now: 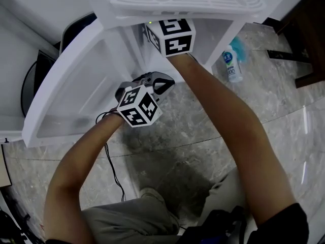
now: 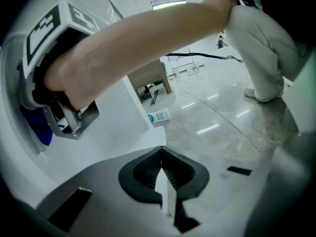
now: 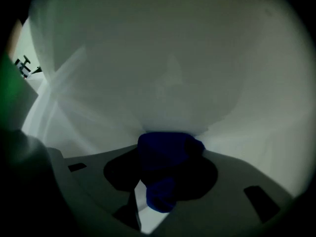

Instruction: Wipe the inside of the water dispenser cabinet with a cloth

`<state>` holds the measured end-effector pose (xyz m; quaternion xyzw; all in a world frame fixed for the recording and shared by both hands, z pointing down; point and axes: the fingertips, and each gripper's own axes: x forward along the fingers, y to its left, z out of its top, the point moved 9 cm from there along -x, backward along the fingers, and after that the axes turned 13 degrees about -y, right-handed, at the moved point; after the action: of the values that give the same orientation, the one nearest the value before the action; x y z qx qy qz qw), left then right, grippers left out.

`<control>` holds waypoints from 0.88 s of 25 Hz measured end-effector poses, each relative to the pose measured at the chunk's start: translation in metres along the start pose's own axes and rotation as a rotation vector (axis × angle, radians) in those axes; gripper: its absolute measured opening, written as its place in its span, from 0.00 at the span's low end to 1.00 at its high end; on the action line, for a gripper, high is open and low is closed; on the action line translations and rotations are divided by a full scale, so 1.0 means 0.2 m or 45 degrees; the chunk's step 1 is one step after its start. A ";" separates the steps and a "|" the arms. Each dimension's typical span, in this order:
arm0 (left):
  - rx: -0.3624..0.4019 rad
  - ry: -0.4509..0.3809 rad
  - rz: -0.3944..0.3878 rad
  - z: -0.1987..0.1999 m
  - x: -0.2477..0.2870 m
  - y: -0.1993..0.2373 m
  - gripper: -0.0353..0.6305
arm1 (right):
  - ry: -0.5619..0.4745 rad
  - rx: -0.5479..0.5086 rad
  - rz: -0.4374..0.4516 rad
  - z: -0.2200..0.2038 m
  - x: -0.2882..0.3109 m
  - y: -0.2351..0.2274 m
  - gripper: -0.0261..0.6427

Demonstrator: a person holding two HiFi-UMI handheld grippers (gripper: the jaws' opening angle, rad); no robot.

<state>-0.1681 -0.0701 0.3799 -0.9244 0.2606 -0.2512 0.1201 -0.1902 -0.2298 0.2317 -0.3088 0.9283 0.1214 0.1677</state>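
Right gripper deep in the cabinet, jaws half-spread, clamped on the blue cloth | wad against the cabinet's back wall, probably touching, though it's dim | left gripper outside the cabinet, jaws closed, empty | tip: press firmly, overlap strokes, reach the corners

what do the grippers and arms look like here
The left gripper and right gripper have grey bodies and black pads; each carries a white cube with black square markers. A thin black cable runs from the left one. Arms bare below short black sleeves.
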 end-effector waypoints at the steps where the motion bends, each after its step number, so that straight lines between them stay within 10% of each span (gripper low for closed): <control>1: -0.030 0.001 0.012 0.01 0.03 0.01 0.06 | 0.004 0.003 -0.012 0.00 0.01 0.00 0.27; 11: -0.075 -0.017 -0.044 0.06 0.07 -0.02 0.06 | 0.147 0.066 0.285 0.10 -0.24 -0.02 0.27; 22: -0.064 -0.045 -0.102 0.21 0.25 -0.04 0.06 | 0.493 0.220 0.374 0.20 -0.99 -0.27 0.27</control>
<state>-0.1066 -0.0866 0.3666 -0.9411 0.2275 -0.2328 0.0913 0.0005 -0.1528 0.2644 -0.1727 0.9849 0.0035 -0.0070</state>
